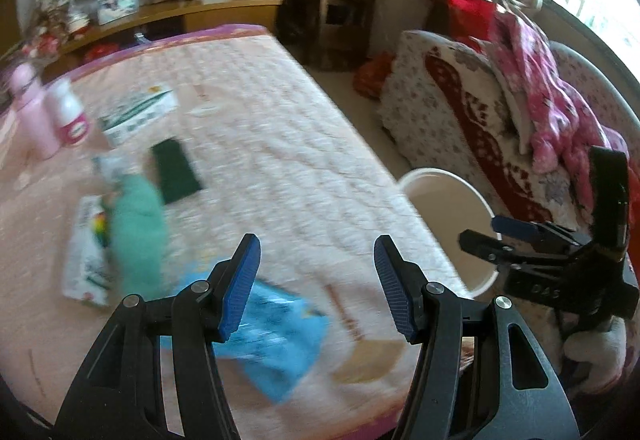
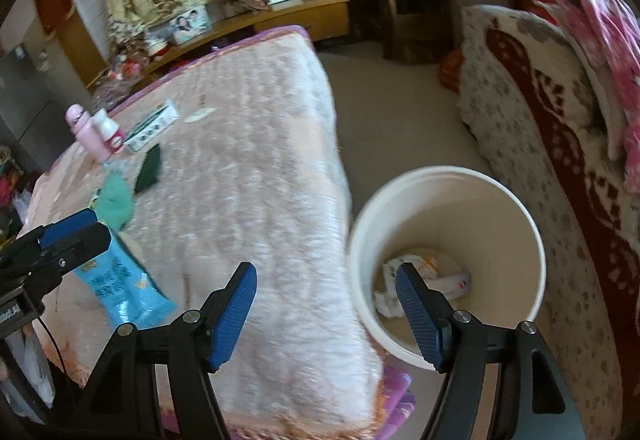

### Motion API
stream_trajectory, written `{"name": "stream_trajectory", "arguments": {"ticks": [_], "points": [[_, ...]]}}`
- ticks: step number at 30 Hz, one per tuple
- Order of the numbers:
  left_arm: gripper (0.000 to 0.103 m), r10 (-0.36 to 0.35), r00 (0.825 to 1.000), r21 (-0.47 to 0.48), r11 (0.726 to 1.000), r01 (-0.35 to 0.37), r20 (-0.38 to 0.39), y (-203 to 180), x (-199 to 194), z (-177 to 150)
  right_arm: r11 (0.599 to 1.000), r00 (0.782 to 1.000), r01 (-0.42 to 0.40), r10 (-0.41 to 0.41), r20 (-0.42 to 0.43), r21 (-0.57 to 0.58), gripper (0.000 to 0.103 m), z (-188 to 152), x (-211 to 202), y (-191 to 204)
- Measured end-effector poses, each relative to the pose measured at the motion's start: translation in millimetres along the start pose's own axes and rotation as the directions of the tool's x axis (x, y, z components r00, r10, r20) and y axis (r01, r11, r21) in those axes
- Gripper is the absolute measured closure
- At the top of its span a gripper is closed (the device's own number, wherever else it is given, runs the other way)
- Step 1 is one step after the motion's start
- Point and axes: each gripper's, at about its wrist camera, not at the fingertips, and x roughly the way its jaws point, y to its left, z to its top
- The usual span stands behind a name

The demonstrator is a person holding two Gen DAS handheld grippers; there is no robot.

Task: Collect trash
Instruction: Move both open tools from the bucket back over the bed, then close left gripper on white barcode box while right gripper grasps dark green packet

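My left gripper hangs open above the near part of the pink quilted bed, with nothing between its blue pads. A blue snack packet lies flat on the quilt just below it. My right gripper is open and empty, over the gap between the bed edge and the white bucket. Crumpled white wrappers lie in the bucket's bottom. The blue packet also shows at lower left in the right wrist view, under the left gripper. The right gripper shows over the bucket.
Farther up the bed lie a teal cloth, a white printed packet, a dark green pad, a green-and-white box, a pink bottle and a white bottle. A brown paper scrap lies near the bed's edge. A patterned sofa stands right of the bucket.
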Motion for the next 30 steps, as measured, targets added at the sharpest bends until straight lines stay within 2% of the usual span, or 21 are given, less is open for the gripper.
{"name": "stream_trajectory", "arguments": {"ticks": [6,16,30], "points": [[0.045,0.074,0.997,-0.069,0.995,-0.073,0.011,55,-17,-10,0.998,1.000,-0.027,0.026,-0.012,-0.054,0.033,8,12,37],[0.045,0.176,0.984,-0.151,0.973,-0.172,0.011,123,-32,-27,0.986,0.997,-0.076,0.072,-0.033,-0.147,0.032,16,29,101],[0.045,0.183,0.983,-0.209,0.960,-0.185,-0.032,164,-23,-36,0.974,0.992,-0.122,0.112,-0.065,-0.192,0.032,36,59,154]]}}
